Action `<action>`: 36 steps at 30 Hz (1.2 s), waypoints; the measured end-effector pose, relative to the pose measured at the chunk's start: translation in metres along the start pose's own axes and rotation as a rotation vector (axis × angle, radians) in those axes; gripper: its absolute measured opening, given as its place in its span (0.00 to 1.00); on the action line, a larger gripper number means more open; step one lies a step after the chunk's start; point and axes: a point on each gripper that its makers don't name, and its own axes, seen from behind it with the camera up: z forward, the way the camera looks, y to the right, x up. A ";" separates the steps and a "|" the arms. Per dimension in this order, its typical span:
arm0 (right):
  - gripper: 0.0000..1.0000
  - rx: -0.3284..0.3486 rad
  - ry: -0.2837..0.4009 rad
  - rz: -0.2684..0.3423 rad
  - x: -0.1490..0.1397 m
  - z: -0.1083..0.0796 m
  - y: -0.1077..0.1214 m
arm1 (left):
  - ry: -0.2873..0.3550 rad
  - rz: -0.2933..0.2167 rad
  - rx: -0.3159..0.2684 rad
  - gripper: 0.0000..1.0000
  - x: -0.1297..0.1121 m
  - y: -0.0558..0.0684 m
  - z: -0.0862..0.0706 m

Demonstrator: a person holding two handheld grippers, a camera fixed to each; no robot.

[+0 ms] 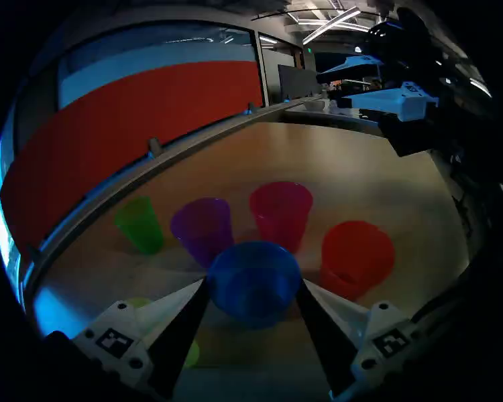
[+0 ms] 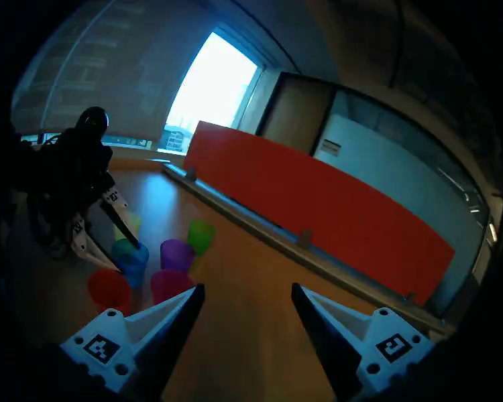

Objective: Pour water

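blue cup [image 1: 253, 298] held in left gripper [image 1: 252, 283], five other cups [image 1: 202, 228] nearby.

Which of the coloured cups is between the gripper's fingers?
The blue cup, standing between the left gripper's fingers. The green cup, purple cup, pink cup and red cup stand beyond it on the table.

I count six cups: a blue cup [image 1: 253, 288] between my left gripper's [image 1: 251, 283] fingers; green cup [image 1: 139, 224], purple cup [image 1: 203, 230], pink cup [image 1: 281, 214] and red cup [image 1: 356, 258] ahead; yellow cup [image 1: 192, 354] under its left finger.
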 end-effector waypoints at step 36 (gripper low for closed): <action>1.00 0.103 0.012 0.039 0.034 0.063 -0.022 | 0.437 -0.081 0.119 0.88 0.107 -0.026 -0.130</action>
